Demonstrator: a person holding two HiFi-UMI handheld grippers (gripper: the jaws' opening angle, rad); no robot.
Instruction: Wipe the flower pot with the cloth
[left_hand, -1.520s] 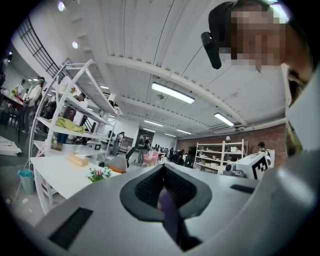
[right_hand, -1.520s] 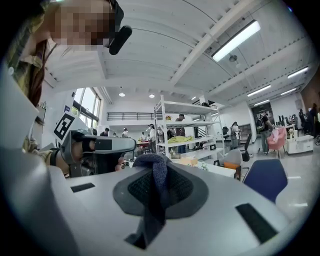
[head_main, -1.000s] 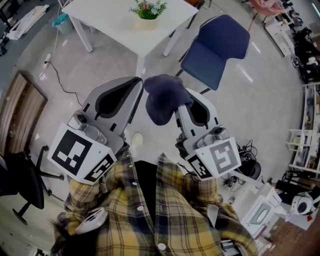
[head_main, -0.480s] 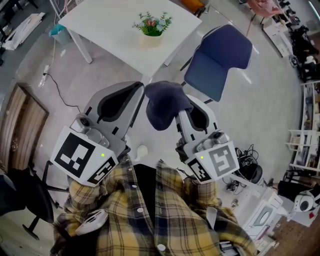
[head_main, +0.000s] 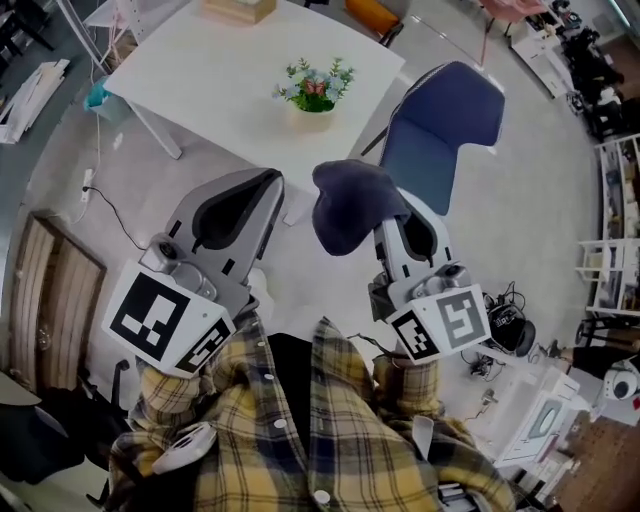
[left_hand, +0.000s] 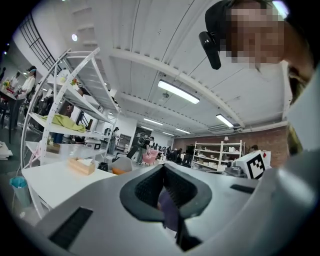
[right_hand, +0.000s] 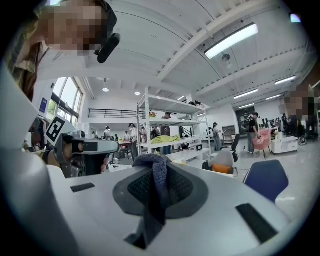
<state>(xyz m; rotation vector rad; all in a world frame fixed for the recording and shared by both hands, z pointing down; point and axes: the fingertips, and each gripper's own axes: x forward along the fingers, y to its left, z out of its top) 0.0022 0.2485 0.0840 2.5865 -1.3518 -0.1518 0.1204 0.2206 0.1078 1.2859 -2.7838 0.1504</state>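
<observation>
A cream flower pot (head_main: 311, 115) with small green and pink flowers stands on the white table (head_main: 220, 90), near its front corner. My right gripper (head_main: 372, 205) is shut on a dark blue cloth (head_main: 349, 203), which bunches over its tips a short way in front of the pot. In the right gripper view the cloth (right_hand: 155, 172) hangs pinched between the shut jaws of the right gripper (right_hand: 156, 192). My left gripper (head_main: 272, 180) is shut and holds nothing, its tips at the table's corner. In the left gripper view the left gripper (left_hand: 167, 197) hides the pot.
A blue chair (head_main: 443, 115) stands right of the table, beside my right gripper. A tissue box (head_main: 238, 8) lies at the table's far edge. A cable (head_main: 105, 205) runs over the floor at left. White shelves (head_main: 615, 230) stand at the right.
Both grippers have moved forward toward the table; the pot and table now sit lower and closer in the head view. The cloth stays in the right gripper.
</observation>
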